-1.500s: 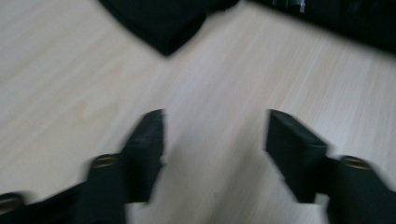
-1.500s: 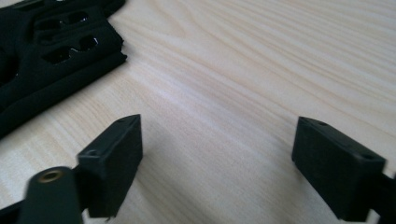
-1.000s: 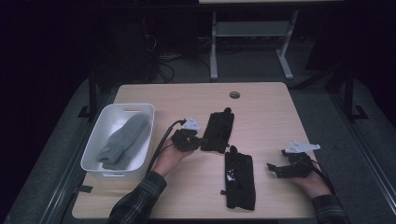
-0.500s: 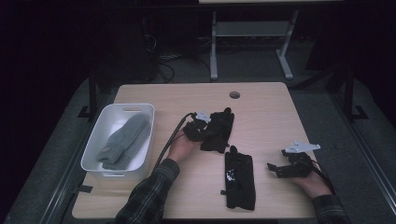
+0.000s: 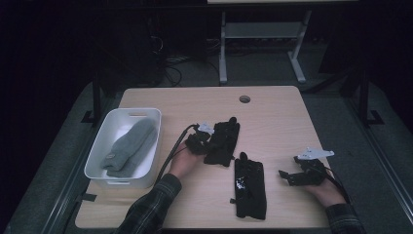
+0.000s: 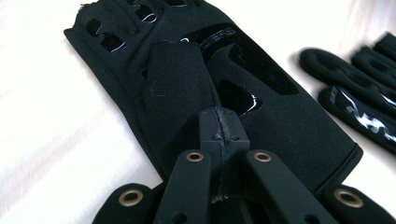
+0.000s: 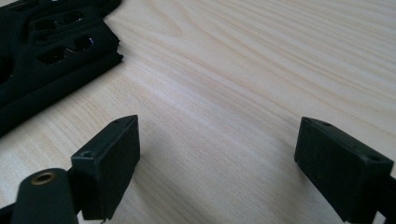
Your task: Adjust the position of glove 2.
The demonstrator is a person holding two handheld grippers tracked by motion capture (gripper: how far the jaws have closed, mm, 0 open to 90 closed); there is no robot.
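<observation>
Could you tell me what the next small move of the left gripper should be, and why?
Probably lift the left gripper a little to see whether the upper black glove comes up with it. Its fingers are pressed together over the glove's cuff end, though whether fabric is pinched I cannot tell. The white bin with grey gloves lies close to its left, a likely drop place.

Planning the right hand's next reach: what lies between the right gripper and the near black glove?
Nothing: bare wood table separates the open right gripper from the near glove, seen in the high view and the right gripper view.
</observation>
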